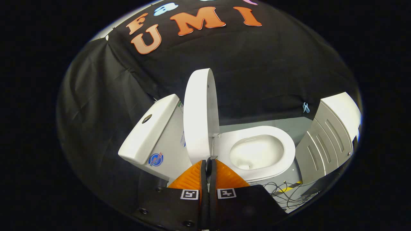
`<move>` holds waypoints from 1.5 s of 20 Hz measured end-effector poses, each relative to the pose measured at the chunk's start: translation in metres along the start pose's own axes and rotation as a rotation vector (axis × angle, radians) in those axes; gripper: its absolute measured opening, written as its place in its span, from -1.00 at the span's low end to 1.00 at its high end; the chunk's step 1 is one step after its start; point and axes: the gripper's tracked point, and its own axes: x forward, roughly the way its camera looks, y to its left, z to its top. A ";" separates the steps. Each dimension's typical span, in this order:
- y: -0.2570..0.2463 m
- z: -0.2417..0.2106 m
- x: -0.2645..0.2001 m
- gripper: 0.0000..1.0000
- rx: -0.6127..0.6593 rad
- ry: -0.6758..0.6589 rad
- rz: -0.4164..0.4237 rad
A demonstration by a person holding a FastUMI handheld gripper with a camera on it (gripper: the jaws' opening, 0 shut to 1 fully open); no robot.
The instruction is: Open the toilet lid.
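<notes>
Standing upright, glossy oval toilet lid; ridged fingers pressed together just below its edge, gripping nothing.

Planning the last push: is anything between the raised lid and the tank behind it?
Nothing visible. The lid stands upright, the tank just behind it across a bare gap. The tongs sit closed at its lower edge.

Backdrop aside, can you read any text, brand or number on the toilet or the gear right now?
None legible.
Round sticker on the tank: print too small to read.
Paper label on the tank side, behind the raised lid: blurred.
Square tags on the gripper: patterns, no words; its fingers are closed together at the lid's lower edge.
</notes>
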 end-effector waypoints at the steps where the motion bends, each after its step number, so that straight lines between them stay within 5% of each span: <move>1: 0.006 -0.001 0.000 -0.84 -0.006 0.000 0.001; 17: 0.098 -0.021 0.023 -0.84 -0.146 -0.031 -0.020; 28: 0.110 -0.023 0.025 -0.84 -0.234 -0.071 -0.084; 30: 0.121 -0.030 0.027 -0.75 -0.228 -0.059 -0.033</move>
